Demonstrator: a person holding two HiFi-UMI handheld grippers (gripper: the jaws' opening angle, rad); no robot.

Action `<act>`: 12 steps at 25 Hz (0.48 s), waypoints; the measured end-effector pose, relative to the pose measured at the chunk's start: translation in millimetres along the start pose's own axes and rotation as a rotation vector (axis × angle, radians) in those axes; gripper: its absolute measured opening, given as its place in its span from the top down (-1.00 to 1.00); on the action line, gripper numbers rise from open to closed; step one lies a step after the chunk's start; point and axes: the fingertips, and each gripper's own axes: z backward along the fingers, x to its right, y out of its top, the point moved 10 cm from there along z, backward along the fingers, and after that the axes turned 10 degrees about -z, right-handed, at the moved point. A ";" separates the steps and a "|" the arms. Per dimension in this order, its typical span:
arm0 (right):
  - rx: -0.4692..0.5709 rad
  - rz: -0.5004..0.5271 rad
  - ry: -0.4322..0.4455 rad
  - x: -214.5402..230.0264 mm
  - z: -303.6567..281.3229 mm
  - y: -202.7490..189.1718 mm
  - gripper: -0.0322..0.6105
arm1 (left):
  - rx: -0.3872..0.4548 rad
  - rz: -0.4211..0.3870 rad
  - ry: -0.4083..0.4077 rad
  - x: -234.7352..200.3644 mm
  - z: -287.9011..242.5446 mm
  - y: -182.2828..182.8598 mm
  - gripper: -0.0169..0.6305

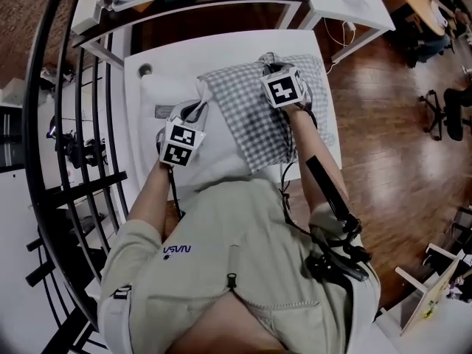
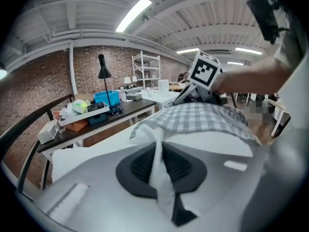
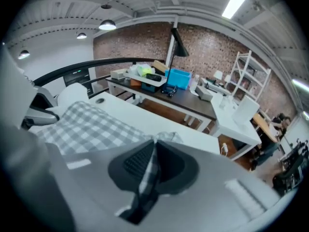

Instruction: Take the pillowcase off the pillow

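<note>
Both pairs of jaws are clamped tight on cloth. On my left gripper (image 2: 158, 170) the pads pinch a twisted fold of white fabric from the pillow (image 1: 169, 94), just at the edge where the checked cover begins. On my right gripper (image 3: 148, 170) the pads grip a fold of the pillowcase (image 1: 251, 116) itself, at its far right part. The pillow lies flat on the white table (image 1: 221, 46) in front of me. Its left and near parts are bare and white, while the grey checked pillowcase covers its right and far part, rumpled along the near edge. My two hands are near each other, left one nearer to me, right one farther out. Beyond the table stands a dark desk (image 3: 193, 105) with a blue box (image 3: 179, 78) on it.
</note>
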 end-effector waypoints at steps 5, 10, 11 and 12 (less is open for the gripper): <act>0.198 -0.037 -0.130 17.5 41.5 14.8 0.86 | 0.148 0.057 0.067 4.3 65.4 18.8 0.88; 0.297 -0.150 -0.283 72.7 77.5 3.3 0.86 | 0.248 0.142 0.091 2.3 123.9 12.5 0.88; 0.306 -0.167 -0.303 81.2 83.3 -1.0 0.86 | 0.255 0.153 0.101 -0.8 129.1 10.0 0.88; 0.308 -0.186 -0.322 88.7 87.5 -6.5 0.86 | 0.259 0.167 0.110 -4.3 131.3 7.0 0.88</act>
